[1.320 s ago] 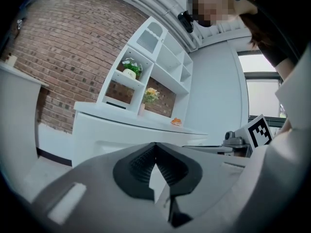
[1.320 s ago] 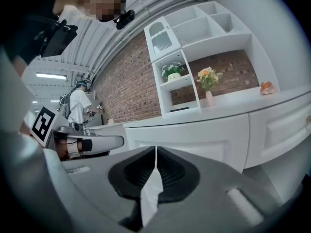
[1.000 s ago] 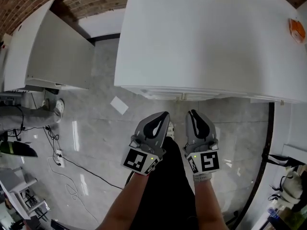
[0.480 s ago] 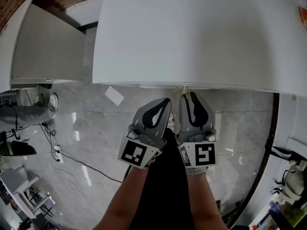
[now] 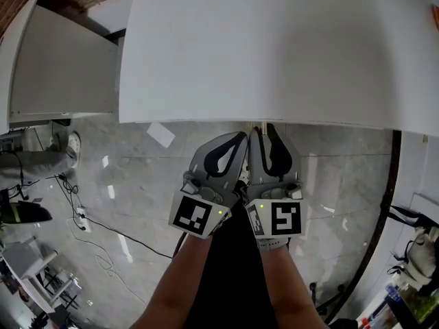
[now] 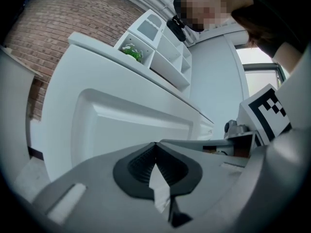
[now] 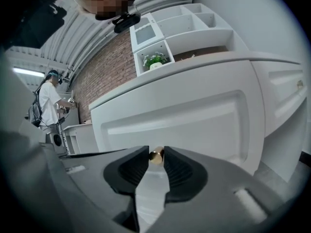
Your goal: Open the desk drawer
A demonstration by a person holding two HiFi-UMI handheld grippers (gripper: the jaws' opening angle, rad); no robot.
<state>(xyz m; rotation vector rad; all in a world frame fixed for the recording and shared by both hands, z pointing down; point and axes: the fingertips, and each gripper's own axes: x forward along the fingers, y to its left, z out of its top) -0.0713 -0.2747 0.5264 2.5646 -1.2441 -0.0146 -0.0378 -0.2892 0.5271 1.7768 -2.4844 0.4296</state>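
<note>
The white desk (image 5: pixel 274 46) fills the top of the head view, and both grippers reach under its front edge. In the right gripper view the panelled drawer front (image 7: pixel 194 115) faces me, with its small brass knob (image 7: pixel 156 156) pinched between the dark pads; my right gripper (image 7: pixel 156 157) is shut on it. In the head view the right gripper (image 5: pixel 265 131) touches the desk edge. My left gripper (image 5: pixel 237 140) lies close beside it, and in its own view the left gripper (image 6: pixel 155 144) is shut with nothing held, pointing at another drawer front (image 6: pixel 131 125).
A second white desk (image 5: pixel 62 67) stands to the left. A sheet of paper (image 5: pixel 160 134) and cables (image 5: pixel 82 218) lie on the marble floor. A shelf unit with a plant (image 7: pixel 155 59) sits on the desk. A person (image 7: pixel 48 101) stands far off.
Both grippers have moved forward to the desk's front edge and drawn together. The right gripper's tips have reached the knob. The desk top fills more of the head view.
</note>
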